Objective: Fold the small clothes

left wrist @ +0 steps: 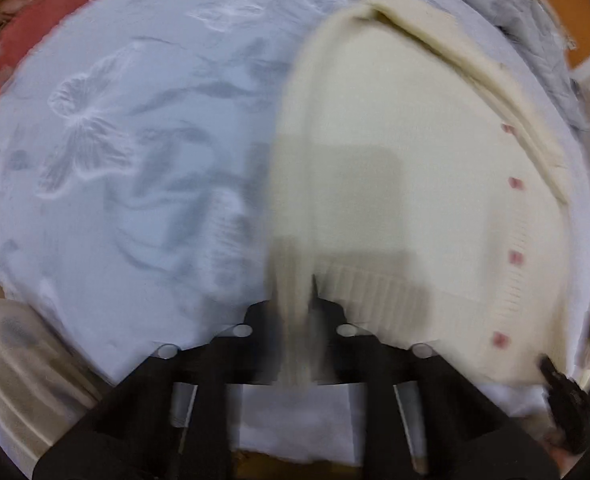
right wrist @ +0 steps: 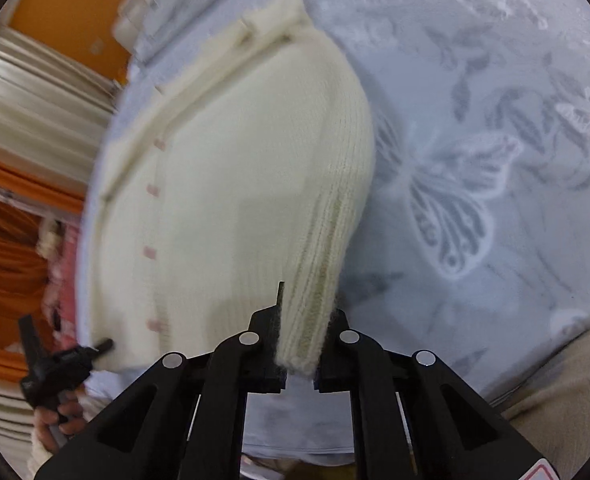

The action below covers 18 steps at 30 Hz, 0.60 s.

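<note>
A small cream knit cardigan (left wrist: 415, 184) with pink buttons lies on a pale blue butterfly-print sheet (left wrist: 135, 160). My left gripper (left wrist: 297, 312) is shut on a folded strip of the cardigan's ribbed edge and lifts it. My right gripper (right wrist: 305, 320) is shut on a folded ribbed part of the same cardigan (right wrist: 235, 184). The right gripper also shows at the lower right of the left wrist view (left wrist: 563, 392), and the left gripper shows at the lower left of the right wrist view (right wrist: 63, 360), at the cardigan's hem corner.
A grey blanket (left wrist: 527, 28) lies bunched at the far edge of the sheet. Pink fabric (left wrist: 35, 40) lies at the left. Orange and cream curtains (right wrist: 15, 160) hang beside the bed. A beige cushion (left wrist: 19, 380) sits near me.
</note>
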Motion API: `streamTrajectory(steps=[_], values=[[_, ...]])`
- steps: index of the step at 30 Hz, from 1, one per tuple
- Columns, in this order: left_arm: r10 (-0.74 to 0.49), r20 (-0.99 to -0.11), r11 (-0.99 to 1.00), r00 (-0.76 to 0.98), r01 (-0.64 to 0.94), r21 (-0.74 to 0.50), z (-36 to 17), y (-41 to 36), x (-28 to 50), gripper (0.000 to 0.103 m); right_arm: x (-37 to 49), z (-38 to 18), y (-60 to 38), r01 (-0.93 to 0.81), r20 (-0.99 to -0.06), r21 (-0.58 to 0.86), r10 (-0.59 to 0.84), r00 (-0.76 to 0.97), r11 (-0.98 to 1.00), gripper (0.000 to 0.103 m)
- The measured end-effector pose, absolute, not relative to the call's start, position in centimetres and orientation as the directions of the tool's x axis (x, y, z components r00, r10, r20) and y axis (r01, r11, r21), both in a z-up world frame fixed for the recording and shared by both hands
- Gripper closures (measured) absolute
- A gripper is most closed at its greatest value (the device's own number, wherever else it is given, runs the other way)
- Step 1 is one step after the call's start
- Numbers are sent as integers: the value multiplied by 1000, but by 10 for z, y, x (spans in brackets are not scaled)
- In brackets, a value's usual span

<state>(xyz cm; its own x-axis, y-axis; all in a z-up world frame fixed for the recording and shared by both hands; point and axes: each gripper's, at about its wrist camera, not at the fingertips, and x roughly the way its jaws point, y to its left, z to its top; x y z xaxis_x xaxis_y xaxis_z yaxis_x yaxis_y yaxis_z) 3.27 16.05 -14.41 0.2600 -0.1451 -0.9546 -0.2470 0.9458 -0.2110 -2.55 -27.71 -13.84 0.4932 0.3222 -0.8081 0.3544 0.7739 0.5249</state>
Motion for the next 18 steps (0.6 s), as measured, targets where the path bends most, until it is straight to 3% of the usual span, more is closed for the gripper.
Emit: streamTrajectory(steps=[8, 18], values=[[-243, -899, 940, 365, -141, -311, -70, 163, 1, 95, -71, -67, -283, 248, -700, 604, 356, 619, 758, 96], [-304, -926, 950, 225, 2, -312, -42, 175, -128, 95, -200, -35, -257, 130, -792, 527, 431, 432, 840, 96]])
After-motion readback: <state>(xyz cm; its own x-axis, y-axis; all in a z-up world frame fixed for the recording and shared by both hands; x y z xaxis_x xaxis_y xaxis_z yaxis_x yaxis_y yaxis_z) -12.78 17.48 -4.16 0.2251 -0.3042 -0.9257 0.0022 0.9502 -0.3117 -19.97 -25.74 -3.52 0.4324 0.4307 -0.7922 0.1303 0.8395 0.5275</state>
